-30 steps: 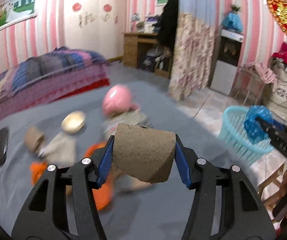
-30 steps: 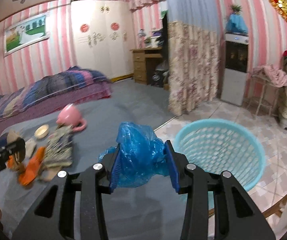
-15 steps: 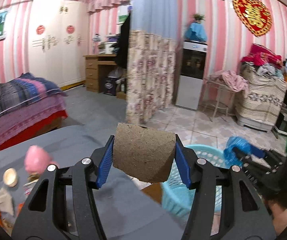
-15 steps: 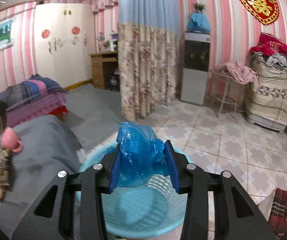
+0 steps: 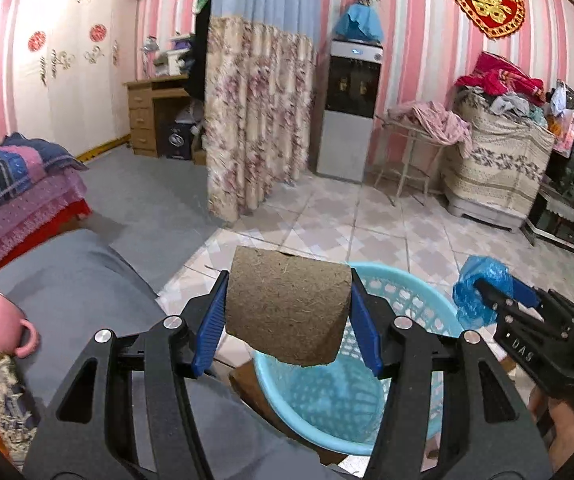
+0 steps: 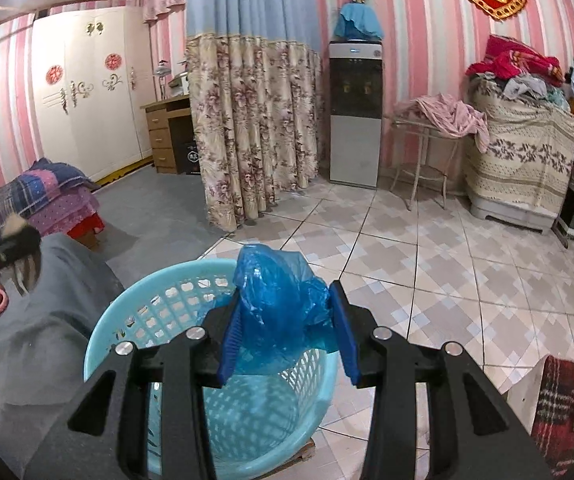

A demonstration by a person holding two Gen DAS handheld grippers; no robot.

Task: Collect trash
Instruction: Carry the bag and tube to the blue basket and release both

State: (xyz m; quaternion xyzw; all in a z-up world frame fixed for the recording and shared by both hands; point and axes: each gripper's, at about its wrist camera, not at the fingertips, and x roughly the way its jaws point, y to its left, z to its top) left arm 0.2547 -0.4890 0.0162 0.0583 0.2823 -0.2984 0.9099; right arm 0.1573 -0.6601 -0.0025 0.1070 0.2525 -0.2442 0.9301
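The left tool [image 5: 287, 316] clamped a brown fibre chunk [image 5: 287, 304], the right tool [image 6: 287, 336] a crumpled blue plastic bag [image 6: 279, 320], both held just ahead above the basket [image 6: 135, 312]. Best release over its centre, one at a time.

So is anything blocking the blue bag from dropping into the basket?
Nothing visible does. The blue plastic bag, clamped in the right gripper, hangs over the open light-blue basket, with only air below it.
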